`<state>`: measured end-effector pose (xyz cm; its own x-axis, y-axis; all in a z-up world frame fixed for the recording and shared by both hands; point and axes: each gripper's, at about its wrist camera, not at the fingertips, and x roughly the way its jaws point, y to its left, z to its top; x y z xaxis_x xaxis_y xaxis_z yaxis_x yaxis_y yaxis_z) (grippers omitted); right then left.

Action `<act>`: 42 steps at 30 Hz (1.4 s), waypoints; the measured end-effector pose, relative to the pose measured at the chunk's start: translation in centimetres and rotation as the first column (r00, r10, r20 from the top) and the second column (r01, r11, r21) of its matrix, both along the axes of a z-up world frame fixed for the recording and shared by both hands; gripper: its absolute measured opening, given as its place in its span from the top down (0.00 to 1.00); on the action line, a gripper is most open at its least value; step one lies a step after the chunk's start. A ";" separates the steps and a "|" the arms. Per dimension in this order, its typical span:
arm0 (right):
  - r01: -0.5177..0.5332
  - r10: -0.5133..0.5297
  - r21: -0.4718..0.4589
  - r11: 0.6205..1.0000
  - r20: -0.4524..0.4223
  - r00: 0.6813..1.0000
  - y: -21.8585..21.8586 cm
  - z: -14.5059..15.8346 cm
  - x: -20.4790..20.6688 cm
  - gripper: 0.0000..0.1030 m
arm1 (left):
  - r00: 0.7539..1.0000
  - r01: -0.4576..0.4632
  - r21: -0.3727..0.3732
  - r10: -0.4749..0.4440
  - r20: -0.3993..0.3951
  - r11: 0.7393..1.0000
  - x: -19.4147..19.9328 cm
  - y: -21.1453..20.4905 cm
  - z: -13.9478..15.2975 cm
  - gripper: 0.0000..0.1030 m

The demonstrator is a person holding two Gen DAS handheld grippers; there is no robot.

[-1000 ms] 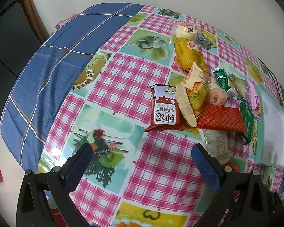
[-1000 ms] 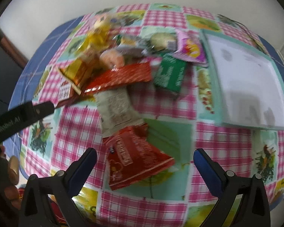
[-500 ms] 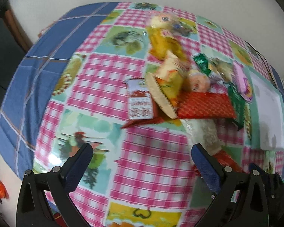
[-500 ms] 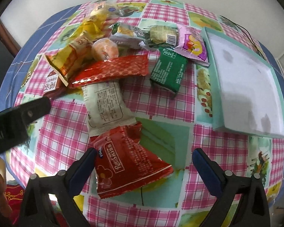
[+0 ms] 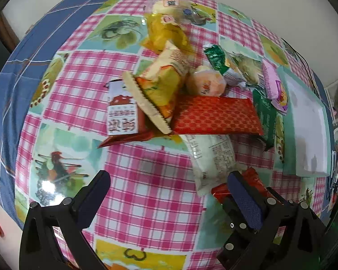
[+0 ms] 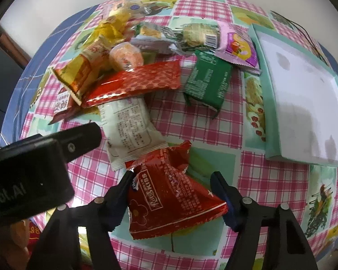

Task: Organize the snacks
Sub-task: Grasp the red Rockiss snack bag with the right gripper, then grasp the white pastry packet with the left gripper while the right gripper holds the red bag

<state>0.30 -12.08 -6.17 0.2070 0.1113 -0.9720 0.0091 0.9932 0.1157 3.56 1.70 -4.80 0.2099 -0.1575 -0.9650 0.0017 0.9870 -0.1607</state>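
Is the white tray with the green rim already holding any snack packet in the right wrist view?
No, the white tray is empty inside, and the nearest packets, the purple one and the green one, lie on the tablecloth beside it.

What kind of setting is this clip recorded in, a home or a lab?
Most likely a home, at a table by a plain wall. The checked, fruit-printed tablecloth, a loose pile of packaged snacks such as the red Ruby Kiss packet, and a white tray suggest it.

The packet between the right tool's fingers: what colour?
Red packet, with white lettering and a flower print; clearest in the right wrist view.
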 end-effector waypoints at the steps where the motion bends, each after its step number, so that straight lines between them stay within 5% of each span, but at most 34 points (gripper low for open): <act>1: 0.012 -0.012 0.000 1.000 -0.004 1.000 -0.5 0.0 0.0 0.30 | 1.000 0.006 0.004 -0.006 -0.002 1.000 0.2 -0.5 -0.1 0.00; 24: 0.126 -0.127 -0.020 0.992 -0.038 0.991 -9.8 -0.1 0.6 0.30 | 0.996 0.085 0.096 -0.084 -0.010 0.992 5.4 -12.5 -4.1 0.01; 34: 0.130 -0.132 -0.043 0.991 -0.043 0.990 -7.5 -0.1 0.4 0.31 | 0.995 0.098 0.144 -0.097 -0.009 0.985 7.1 -15.7 -5.2 0.46; 42: 0.134 -0.135 -0.044 0.990 -0.039 0.990 -5.5 -0.6 0.8 0.33 | 0.994 0.108 0.128 -0.103 -0.044 0.986 7.5 -18.2 -5.8 0.47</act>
<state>1.10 -17.58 -6.76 0.1765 0.0445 -0.9833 0.1468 0.9866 0.0710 11.08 -16.47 -10.55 0.1627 -0.0492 -0.9854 0.1034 0.9941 -0.0325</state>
